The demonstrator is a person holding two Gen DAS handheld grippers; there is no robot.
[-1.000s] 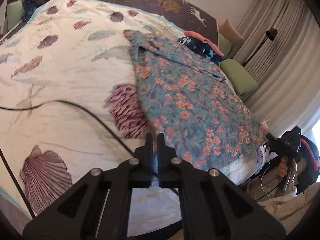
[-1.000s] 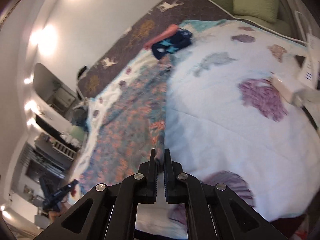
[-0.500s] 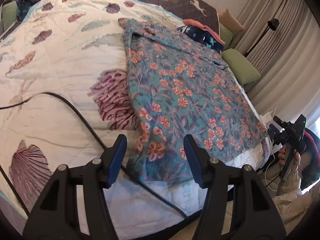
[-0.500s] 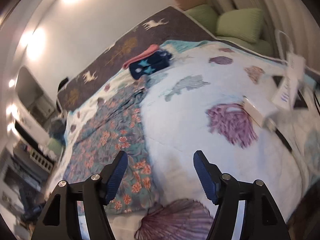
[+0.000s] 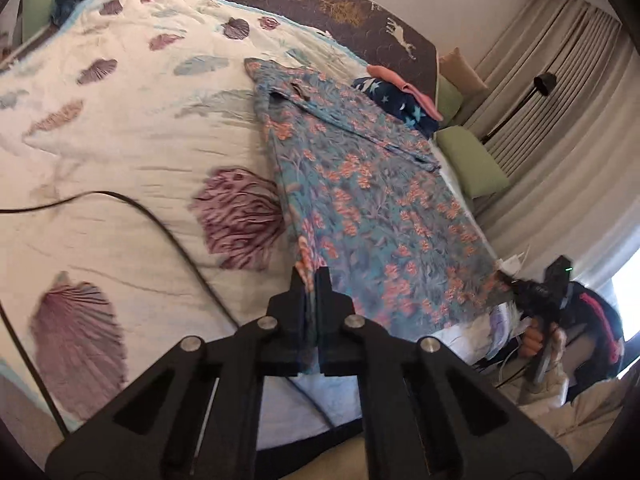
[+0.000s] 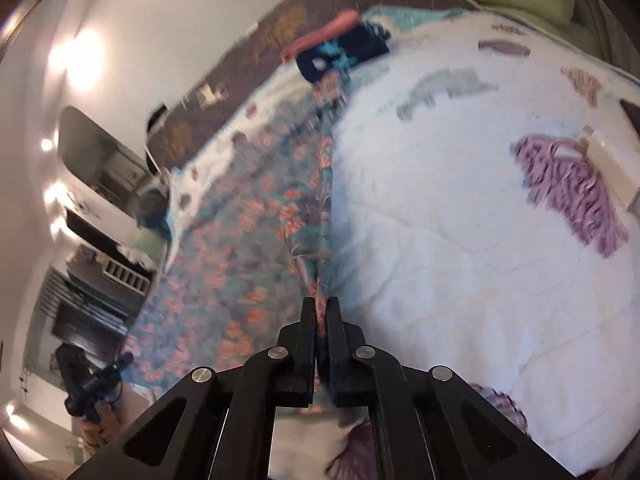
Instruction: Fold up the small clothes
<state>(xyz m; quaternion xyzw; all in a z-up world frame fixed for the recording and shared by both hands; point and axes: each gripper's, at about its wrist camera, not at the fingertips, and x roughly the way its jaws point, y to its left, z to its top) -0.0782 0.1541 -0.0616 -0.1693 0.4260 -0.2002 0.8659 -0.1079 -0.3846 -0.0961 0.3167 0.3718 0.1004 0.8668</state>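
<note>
A blue floral garment (image 5: 372,208) with orange flowers lies spread lengthwise on the white bedspread (image 5: 120,140). My left gripper (image 5: 311,280) is shut on its near left hem corner. My right gripper (image 6: 321,308) is shut on the other near hem corner, and the cloth (image 6: 256,248) stretches away to the left of it. In the left wrist view the right gripper (image 5: 536,292) shows at the garment's far right corner. The garment's far end reaches a folded stack.
A folded navy star garment (image 5: 400,100) with a pink one (image 5: 400,84) on it lies at the head of the bed. A black cable (image 5: 160,224) crosses the bedspread. Green pillows (image 5: 472,164) and curtains stand to the right. A white box (image 6: 612,168) lies on the bed.
Both grippers were shut a second ago, open half a second ago, and are now shut again on the garment's near hem corners. The near edge is lifted a little.
</note>
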